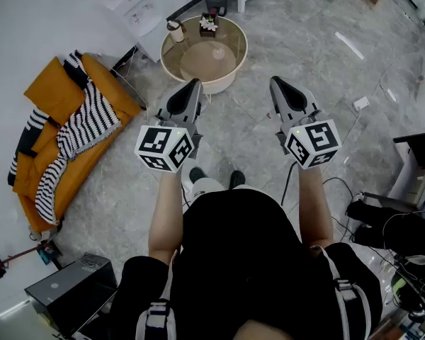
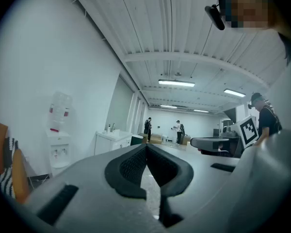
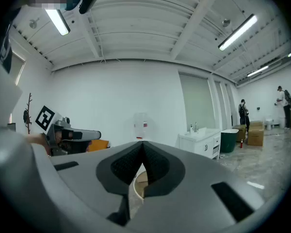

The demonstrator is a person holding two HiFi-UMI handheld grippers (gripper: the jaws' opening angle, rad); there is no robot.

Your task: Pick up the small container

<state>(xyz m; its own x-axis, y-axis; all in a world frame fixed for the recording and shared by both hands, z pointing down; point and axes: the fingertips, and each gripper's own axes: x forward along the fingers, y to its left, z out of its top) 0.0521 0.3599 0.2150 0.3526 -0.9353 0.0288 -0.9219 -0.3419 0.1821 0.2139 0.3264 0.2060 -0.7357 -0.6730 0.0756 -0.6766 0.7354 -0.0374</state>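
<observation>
Head view, left gripper (image 1: 195,83) and right gripper (image 1: 275,81) level, side by side, both pressed together

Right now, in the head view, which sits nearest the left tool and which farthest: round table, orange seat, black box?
1. Round table, just ahead of the left tool.
2. Orange seat, off to its left.
3. Black box, behind, lower left.

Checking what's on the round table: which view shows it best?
The head view: the whole round table shows from above, rim and top. The right gripper view catches only a sliver of its rim between the jaws; the left gripper view shows none of it.
</observation>
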